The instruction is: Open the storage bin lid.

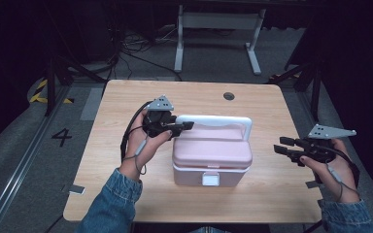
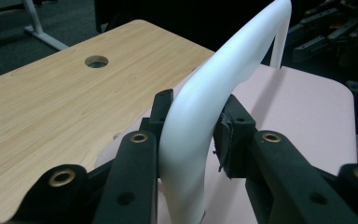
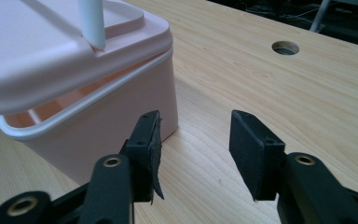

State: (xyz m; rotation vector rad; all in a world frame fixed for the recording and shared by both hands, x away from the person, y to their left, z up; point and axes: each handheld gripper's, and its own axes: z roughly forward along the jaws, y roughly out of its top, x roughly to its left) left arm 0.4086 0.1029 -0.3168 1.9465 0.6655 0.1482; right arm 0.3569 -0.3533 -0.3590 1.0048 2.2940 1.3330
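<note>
A pink box (image 1: 209, 167) with a pink lid (image 1: 213, 145) and a white carrying handle (image 1: 216, 121) stands in the middle of the wooden table (image 1: 126, 184). My left gripper (image 1: 187, 126) is shut on the left end of that handle (image 2: 223, 70), which stands upright over the lid (image 2: 307, 107) between the jaws of the left gripper (image 2: 193, 123). My right gripper (image 1: 279, 145) is open, a short way right of the box and apart from it. In the right gripper view the gripper (image 3: 193, 135) holds nothing, and the lid (image 3: 42, 51) sits tilted up off the box (image 3: 98, 126), leaving a gap.
A white latch (image 1: 210, 179) is on the box's front. The table has a round cable hole (image 1: 228, 96) near its far edge. Bare wood lies on both sides of the box. A white desk frame (image 1: 218, 34) and cables stand on the floor beyond.
</note>
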